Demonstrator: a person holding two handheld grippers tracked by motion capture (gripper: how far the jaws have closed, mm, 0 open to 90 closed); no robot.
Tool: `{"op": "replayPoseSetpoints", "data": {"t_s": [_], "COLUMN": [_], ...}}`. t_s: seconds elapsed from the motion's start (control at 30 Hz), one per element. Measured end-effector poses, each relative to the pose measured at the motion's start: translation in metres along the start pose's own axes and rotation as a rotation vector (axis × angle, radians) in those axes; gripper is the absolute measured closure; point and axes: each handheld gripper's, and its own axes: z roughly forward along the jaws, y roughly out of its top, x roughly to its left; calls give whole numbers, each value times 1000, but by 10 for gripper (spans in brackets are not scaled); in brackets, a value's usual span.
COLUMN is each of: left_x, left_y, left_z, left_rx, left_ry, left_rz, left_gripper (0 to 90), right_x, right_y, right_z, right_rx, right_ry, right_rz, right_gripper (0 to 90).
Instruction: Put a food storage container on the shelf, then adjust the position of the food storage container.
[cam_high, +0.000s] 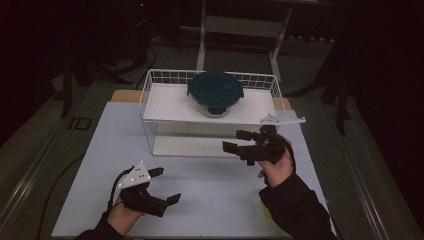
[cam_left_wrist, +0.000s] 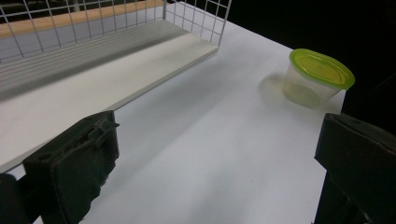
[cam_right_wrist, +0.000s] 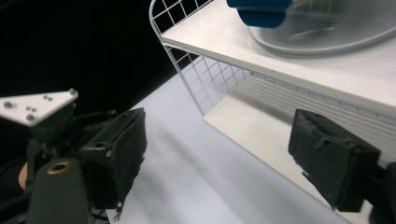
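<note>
Glass container (cam_high: 215, 95) with dark lid sits on the wire rack's (cam_high: 150, 90) upper shelf. Right tool (cam_high: 237, 140), just below that shelf's front, gapes wide and empty. Left tool (cam_high: 167, 185), well apart, is open too, holding nothing.

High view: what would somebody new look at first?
Probably the round glass bowl with a dark blue lid, sitting on the top shelf of the white wire rack. Then the two black tongs over the white table: left tongs open near the front, right tongs open beside the rack.
</note>
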Motion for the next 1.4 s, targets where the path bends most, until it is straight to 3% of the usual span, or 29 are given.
{"op": "replayPoseSetpoints", "data": {"t_s": [0.17,0.23,0.37,0.67,0.73,0.83,1.0,1.17,1.4], "left_x": [0,0,0,1,2,3,3,1,1], "left_y": [-2,-4,-8,-14,-16,-18,-20,-19,-18], "left_z": [-3,-3,-5,-12,-12,-12,-9,-7,-6], "left_rx": [-2,1,12,9,8,6,10,9,7], "left_ry": [4,8,7,7,4,-1,1,-4,-8], "left_rz": [1,3,-4,-21,-20,-22,-23,-8,-7], "left_gripper": [0,0,0,0,0,0,0,0,0], "right_x": [-4,-6,-4,-2,-4,-7,-19,-30,-41], "right_y": [-16,-21,-34,-73,-80,-92,-114,-140,-170], "right_z": [-16,-22,-33,-68,-78,-97,-123,-139,-155], "right_rx": [-32,-45,-22,-30,-34,-34,-41,-12,33], "right_ry": [-12,-14,0,-53,-65,-125,-202,-278,-342], "right_rz": [-48,-47,-27,-20,-13,-29,-1,30,78], "right_gripper": [201,185,137,149,200,344,534,636,782]}}
